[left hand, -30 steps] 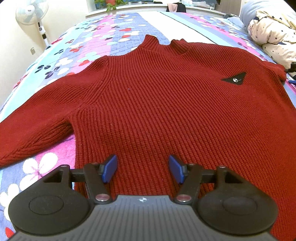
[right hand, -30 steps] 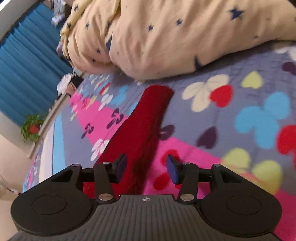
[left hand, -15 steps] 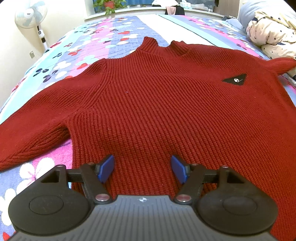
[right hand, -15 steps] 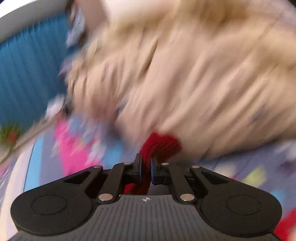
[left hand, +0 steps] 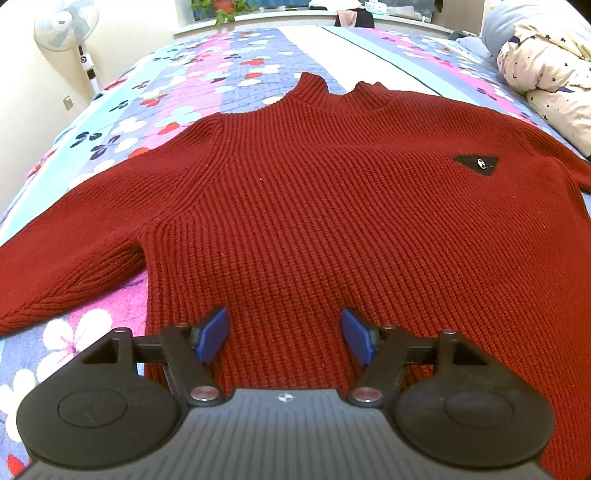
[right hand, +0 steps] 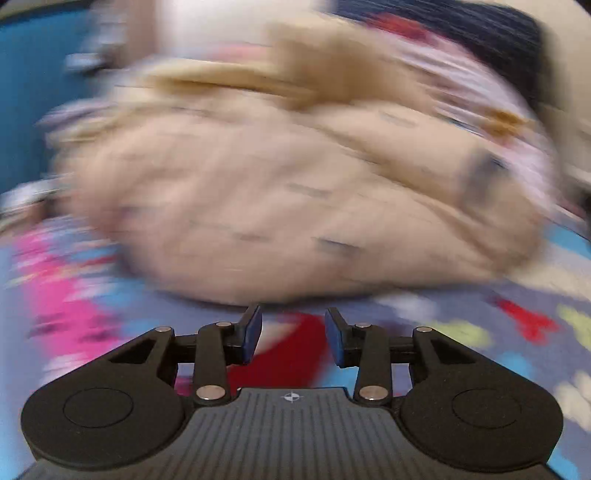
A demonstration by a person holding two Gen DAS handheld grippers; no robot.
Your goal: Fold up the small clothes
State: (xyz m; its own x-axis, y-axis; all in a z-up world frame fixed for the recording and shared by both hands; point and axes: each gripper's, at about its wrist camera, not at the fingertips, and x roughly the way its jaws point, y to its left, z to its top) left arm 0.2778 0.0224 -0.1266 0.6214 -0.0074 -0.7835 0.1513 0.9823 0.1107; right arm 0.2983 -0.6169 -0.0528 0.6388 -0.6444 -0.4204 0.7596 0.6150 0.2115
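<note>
- While the flower-print bedspread [left hand: 236,70] stretches away ahead of the left gripper [left hand: 283,338], a window ledge with a potted plant [left hand: 218,7] closes the far end of the room.
- Off to the far left of that gripper a standing fan [left hand: 66,22] rises against the cream wall.
- Directly ahead of it and under its fingers the red sweater [left hand: 314,206] lies flat, collar farthest away, one sleeve running out to the left onto the print.
- Its jaws stand wide apart above the hem, gripping nothing.
- Ahead and to the right a star-print duvet [left hand: 546,70] is heaped beside the sweater's far shoulder.
- Through heavy blur, the right gripper [right hand: 293,338] faces the same beige duvet [right hand: 277,192], which fills the space ahead.
- Its jaws are parted, with a smear of red knit [right hand: 288,354] lying between and below them; contact cannot be told.
</note>
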